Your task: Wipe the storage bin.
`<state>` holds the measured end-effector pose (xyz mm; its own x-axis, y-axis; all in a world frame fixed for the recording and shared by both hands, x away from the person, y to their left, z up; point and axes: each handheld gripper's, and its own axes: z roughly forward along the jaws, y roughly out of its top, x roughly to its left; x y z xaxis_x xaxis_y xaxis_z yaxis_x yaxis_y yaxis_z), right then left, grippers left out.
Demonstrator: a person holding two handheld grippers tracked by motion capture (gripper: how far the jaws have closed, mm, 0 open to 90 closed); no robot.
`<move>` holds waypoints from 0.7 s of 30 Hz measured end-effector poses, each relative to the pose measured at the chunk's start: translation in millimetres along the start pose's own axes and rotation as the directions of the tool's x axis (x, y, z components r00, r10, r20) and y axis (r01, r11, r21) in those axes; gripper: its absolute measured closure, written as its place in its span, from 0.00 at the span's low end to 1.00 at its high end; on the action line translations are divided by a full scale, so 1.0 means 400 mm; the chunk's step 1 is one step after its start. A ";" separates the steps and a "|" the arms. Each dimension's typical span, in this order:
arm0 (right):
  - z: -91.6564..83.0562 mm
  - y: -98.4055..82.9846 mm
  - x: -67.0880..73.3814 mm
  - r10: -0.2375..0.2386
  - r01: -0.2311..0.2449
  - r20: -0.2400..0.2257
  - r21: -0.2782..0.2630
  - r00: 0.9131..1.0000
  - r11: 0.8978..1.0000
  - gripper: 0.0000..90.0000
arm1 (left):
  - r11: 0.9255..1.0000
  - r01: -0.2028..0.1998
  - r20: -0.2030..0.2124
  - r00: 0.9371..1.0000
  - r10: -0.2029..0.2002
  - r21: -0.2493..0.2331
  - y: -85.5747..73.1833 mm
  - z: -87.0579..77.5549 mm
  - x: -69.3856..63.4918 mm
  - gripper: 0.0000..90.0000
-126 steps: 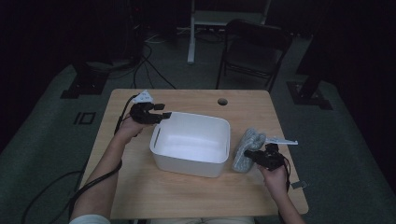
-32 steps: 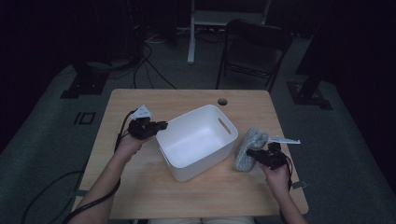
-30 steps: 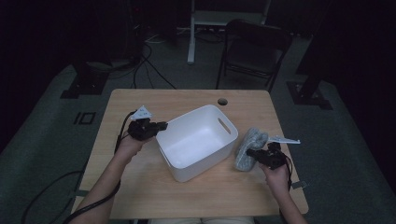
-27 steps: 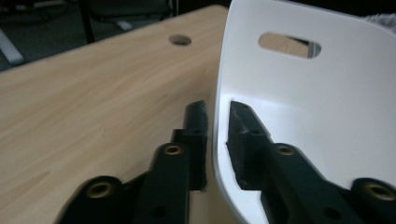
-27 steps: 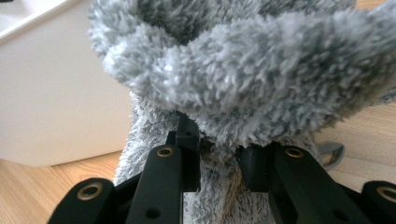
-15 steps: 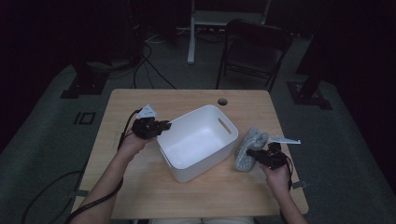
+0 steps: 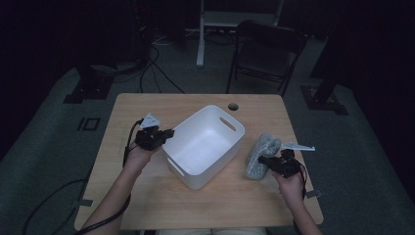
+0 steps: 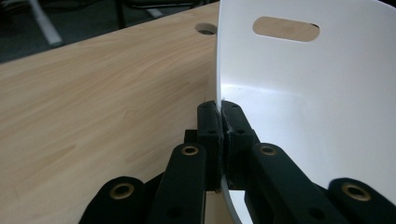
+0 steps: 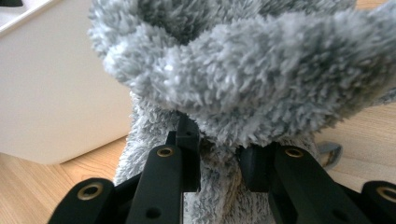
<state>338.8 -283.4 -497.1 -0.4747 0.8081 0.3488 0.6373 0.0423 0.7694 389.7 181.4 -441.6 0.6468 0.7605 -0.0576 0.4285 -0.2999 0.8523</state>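
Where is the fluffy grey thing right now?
In the high view, the fluffy grey cloth lies on the right side of the table, just right of the white tub, pinched by the right hand-held gripper.

- The white bin no longer sits square to the wooden table's edges as it does at the start; it now lies turned at an angle, one corner toward the person.
- Its left rim is tipped up off the table, so the bin tilts.
- The left gripper, at first by the bin's far left corner, now sits nearer the person and clamps the bin's wall.
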 end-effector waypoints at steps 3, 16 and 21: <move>0.000 0.000 0.000 0.001 -0.001 0.000 0.001 1.000 1.000 0.80 | 0.999 0.037 -0.021 0.999 -0.038 -0.017 -0.012 -0.009 -0.009 0.98; 0.002 0.027 0.008 0.003 -0.003 -0.022 -0.009 1.000 1.000 0.81 | 0.995 0.076 -0.088 0.993 -0.082 -0.071 -0.034 -0.017 -0.028 0.97; 0.004 0.070 0.020 -0.007 0.005 -0.050 -0.037 0.999 0.999 0.81 | 0.995 0.071 -0.090 0.993 -0.078 -0.076 -0.038 -0.019 -0.034 0.97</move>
<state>353.8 -274.6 -473.7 -0.5086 0.7776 0.3696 0.6121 0.0247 0.7904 369.6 179.8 -449.9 0.5521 0.8303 -0.0768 0.4246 -0.2006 0.8829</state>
